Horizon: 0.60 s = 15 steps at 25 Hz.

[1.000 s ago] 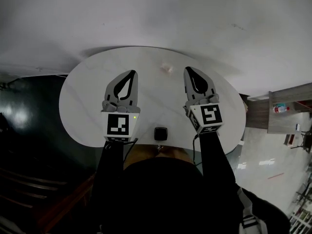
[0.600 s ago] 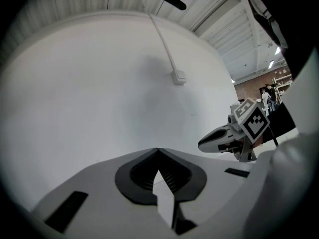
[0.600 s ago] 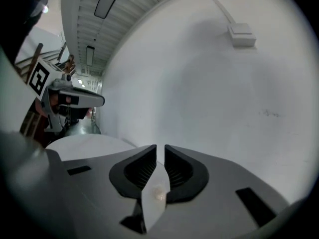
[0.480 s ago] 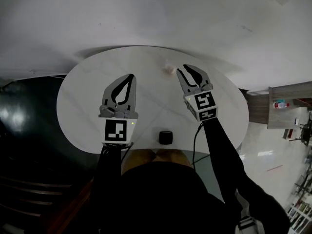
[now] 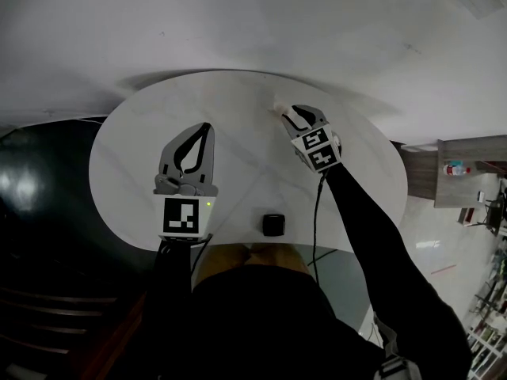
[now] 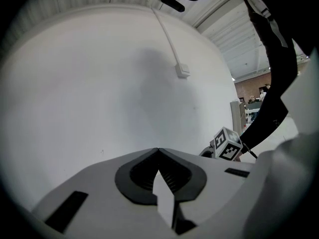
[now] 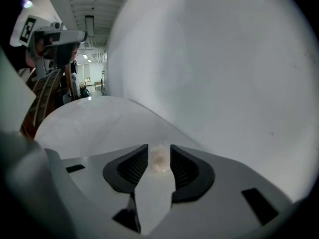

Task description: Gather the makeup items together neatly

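A small pale pink makeup item [image 5: 278, 104] [image 7: 159, 162] lies near the far edge of the white oval table [image 5: 142, 149]. My right gripper [image 5: 287, 115] [image 7: 159, 147] reaches out to it; its jaws are opening, and the item sits between the tips with slim gaps on both sides. My left gripper [image 5: 204, 127] [image 6: 158, 149] hovers over the table's left half, its tips meeting with nothing between them. The right gripper's marker cube [image 6: 228, 146] shows in the left gripper view.
A small black box [image 5: 273, 225] sits at the table's near edge by the person's body. A white wall stands just behind the table, with a cable and white plug [image 6: 182, 71] on it. Dark floor lies to the left.
My right gripper has moved forward and left to the pink item at the far edge and has gone from shut to partly open. The left gripper has barely shifted.
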Motion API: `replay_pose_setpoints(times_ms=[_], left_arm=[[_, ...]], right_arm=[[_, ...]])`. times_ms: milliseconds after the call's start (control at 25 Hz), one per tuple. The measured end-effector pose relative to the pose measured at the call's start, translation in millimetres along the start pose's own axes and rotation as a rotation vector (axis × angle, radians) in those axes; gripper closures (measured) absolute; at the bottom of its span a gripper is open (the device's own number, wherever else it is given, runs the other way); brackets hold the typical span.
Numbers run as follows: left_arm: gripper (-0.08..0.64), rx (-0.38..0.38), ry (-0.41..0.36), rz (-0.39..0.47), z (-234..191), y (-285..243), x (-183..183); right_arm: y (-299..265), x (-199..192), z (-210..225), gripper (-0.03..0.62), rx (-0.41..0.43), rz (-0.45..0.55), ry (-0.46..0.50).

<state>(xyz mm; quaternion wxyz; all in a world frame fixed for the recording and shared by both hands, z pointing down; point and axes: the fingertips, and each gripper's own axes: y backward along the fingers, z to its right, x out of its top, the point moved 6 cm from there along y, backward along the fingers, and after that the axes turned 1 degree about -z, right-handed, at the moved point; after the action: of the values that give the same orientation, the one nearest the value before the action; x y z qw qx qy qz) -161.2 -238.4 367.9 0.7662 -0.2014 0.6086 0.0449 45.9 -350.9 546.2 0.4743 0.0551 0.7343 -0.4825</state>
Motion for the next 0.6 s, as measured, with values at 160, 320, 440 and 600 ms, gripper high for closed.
replay_pose_setpoints(times_ms=[160,320,440,600], left_arm=[[0.545,0.011,0.007,-0.015,-8,3,-8],[0.545,0.009,0.017,-0.016,-10,4,-13],[0.545,0.003,0.021,-0.009,-10,5,-13],[0.545,0.002,0.013,-0.012,-7,5,-12]], right_arm=[[-25,-22,4,0.419,-0.008,-0.075,-0.027],[-38,-35,7,0.398,-0.019,-0.122,-0.071],[-41,-36,7,0.41,-0.011,-0.136,-0.048],[-35,-31,3,0.483,-0.006,-0.13,-0.016]])
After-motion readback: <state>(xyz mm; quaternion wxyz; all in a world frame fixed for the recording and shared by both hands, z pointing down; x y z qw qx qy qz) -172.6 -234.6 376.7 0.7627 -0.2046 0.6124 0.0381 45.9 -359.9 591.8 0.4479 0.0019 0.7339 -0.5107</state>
